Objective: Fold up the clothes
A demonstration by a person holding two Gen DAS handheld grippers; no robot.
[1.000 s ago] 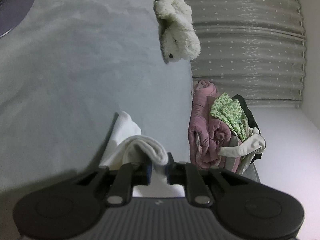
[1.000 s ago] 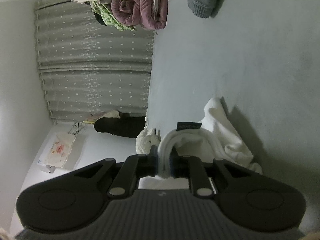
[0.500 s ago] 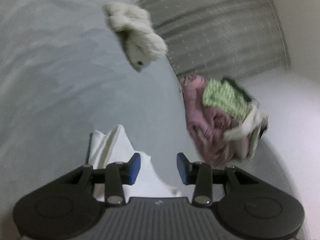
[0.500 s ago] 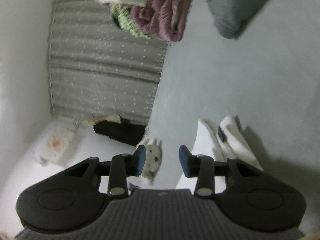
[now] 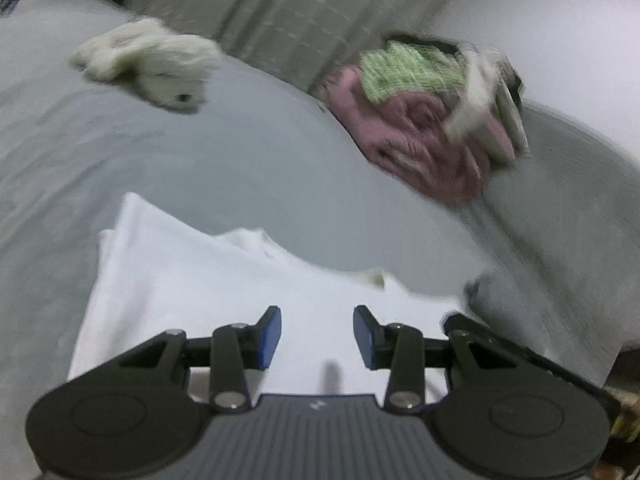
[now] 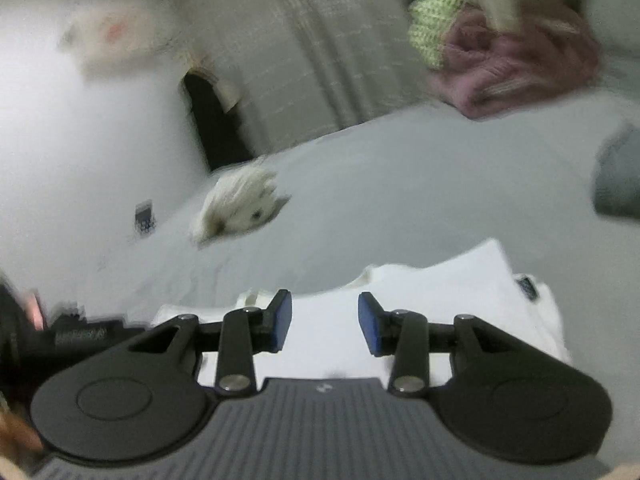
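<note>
Left wrist view, white garment [image 5: 208, 280] beneath parted left gripper [image 5: 317, 336]

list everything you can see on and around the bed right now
white garment: 1, white, folded flat on the bed just ahead of both grippers
plush toy: 1, cream, far side of bed
clothes pile: 1, pink, green and pale pieces, far edge by curtain
grey garment: 1, grey, bed's right edge
curtain: 1, grey, behind bed
left gripper: blue fingers apart, empty
right gripper: blue fingers apart, empty
</note>
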